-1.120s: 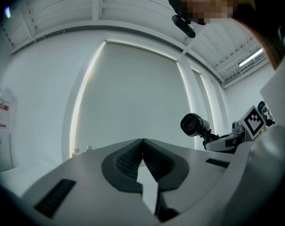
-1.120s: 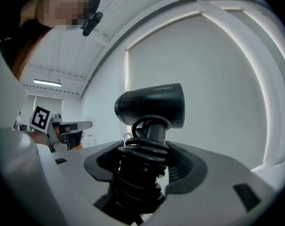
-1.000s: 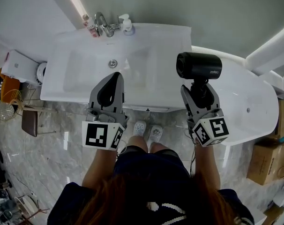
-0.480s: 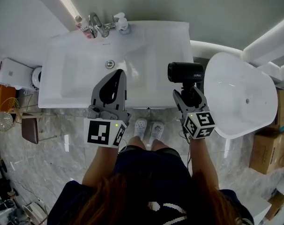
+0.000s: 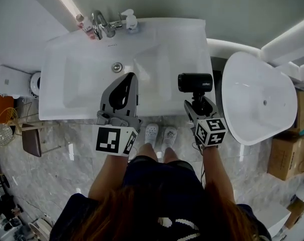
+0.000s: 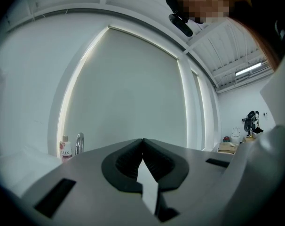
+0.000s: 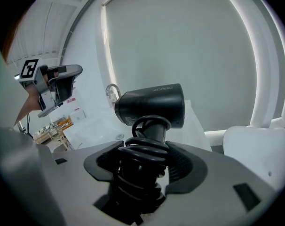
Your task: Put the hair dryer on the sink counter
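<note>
Right gripper point(image 5: 198, 103), its jaws set wide and clamped on the cord-wrapped handle of the black hair dryer point(image 5: 194, 82), holds the appliance above the right front part of the white sink counter point(image 5: 184, 44), barrel crosswise and handle towards the person. Whether the dryer touches the surface yet cannot be told from the head view; it appears to hang just clear of it. Left gripper point(image 5: 130, 77), jaws together and empty, hovers over the front of the basin point(image 5: 87, 82), well apart from the load.

The step in hand looks like the set-down. Doing it well likely means bringing the dryer onto the flat strip between the basin and the counter's right edge, not onto the basin's slope, where a round barrel could roll, nor too near the front lip, where the handle's weight could tip it off. Laying it on its side seems the steadier choice. The jaws should part only once the dryer rests fully, and the coiled cord point(image 7: 143, 150) could snag the pads, so a slow, straight withdrawal is advisable.
</note>
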`<action>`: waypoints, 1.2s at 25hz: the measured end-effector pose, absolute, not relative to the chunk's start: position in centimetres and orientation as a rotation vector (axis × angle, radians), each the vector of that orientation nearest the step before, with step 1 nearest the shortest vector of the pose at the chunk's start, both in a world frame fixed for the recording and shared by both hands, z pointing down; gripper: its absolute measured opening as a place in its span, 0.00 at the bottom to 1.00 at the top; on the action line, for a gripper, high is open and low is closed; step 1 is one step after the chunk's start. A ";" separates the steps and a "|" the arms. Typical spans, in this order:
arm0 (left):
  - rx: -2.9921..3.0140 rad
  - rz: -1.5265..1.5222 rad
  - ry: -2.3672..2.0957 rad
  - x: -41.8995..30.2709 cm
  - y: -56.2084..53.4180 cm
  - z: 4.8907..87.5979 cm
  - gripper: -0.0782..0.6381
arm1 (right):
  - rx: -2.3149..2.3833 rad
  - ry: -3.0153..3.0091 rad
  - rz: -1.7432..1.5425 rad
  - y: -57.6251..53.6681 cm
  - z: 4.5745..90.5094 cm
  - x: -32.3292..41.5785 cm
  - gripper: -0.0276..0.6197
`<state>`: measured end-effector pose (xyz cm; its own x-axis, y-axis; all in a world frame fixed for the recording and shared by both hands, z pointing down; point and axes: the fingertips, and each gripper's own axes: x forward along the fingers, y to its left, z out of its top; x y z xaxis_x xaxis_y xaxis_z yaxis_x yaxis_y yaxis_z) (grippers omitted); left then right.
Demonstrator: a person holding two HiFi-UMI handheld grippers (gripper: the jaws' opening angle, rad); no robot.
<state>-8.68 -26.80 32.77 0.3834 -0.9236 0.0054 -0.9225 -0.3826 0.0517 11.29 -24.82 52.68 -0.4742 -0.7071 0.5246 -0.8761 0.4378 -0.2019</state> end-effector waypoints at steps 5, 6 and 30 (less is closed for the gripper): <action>2.573 -0.012 -1.690 -9.2 -27.5 34.0 0.13 | 1.331 -2.252 0.703 -24.9 55.4 11.1 0.49; 2.572 -0.009 -1.686 -9.3 -27.6 34.1 0.13 | 1.327 -2.233 0.716 -24.9 55.9 11.1 0.49; 2.593 0.002 -1.623 -8.9 -29.5 34.6 0.13 | 1.097 -1.919 0.934 -24.0 62.1 11.0 0.50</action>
